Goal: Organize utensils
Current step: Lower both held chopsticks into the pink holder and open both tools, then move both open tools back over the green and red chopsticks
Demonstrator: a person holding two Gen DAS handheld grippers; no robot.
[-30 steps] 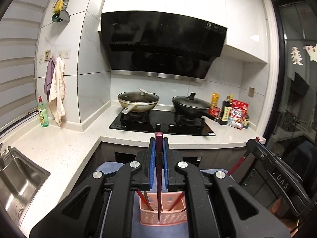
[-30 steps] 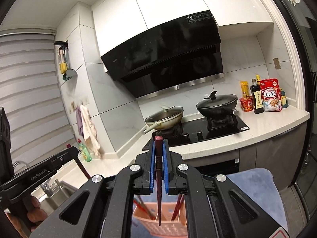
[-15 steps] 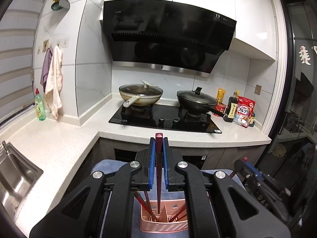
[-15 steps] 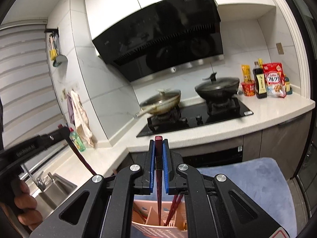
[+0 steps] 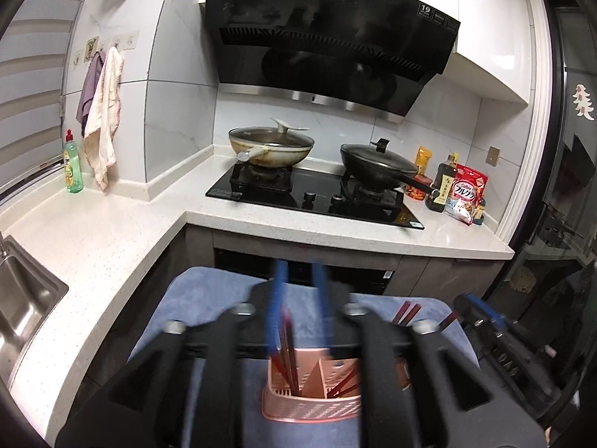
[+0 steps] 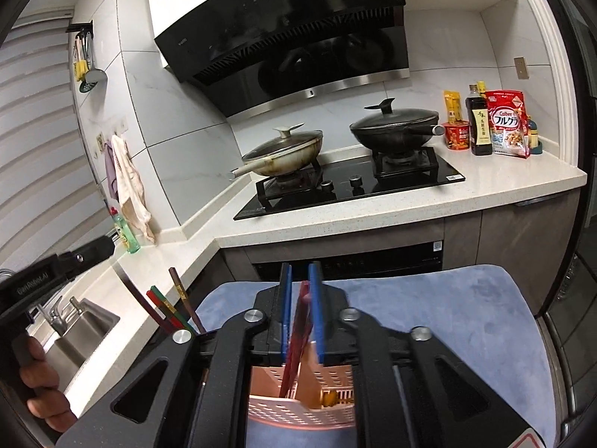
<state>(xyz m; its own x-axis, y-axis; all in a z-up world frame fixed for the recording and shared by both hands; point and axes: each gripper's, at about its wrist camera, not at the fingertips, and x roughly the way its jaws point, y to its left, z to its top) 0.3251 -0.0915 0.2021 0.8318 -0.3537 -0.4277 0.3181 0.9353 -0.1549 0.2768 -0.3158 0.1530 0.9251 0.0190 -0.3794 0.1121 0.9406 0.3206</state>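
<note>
A pink slotted utensil basket (image 5: 309, 405) stands on a blue mat (image 5: 209, 298), right below both grippers. My left gripper (image 5: 298, 272) is blurred and its jaws are opening. A dark red chopstick (image 5: 285, 339) hangs loose between its blue pads, its lower end in the basket. My right gripper (image 6: 300, 267) is opening too. Another dark red chopstick (image 6: 300, 330) leans tilted against its right pad, away from the left pad, its tip down in the basket (image 6: 298, 412). Several more chopsticks (image 6: 164, 302) stick up from the basket's left side.
The L-shaped white counter (image 5: 93, 254) carries a sink (image 5: 22, 298) on the left and a black hob (image 5: 317, 198) with two lidded pans. Bottles and a cereal bag (image 5: 464, 196) stand at the far right. A hand (image 6: 41, 392) holds the left gripper's handle.
Both grippers came down over the pink basket. Each was shut on an upright chopstick; now both pairs of jaws have parted and the chopsticks have dropped lower into the basket.
</note>
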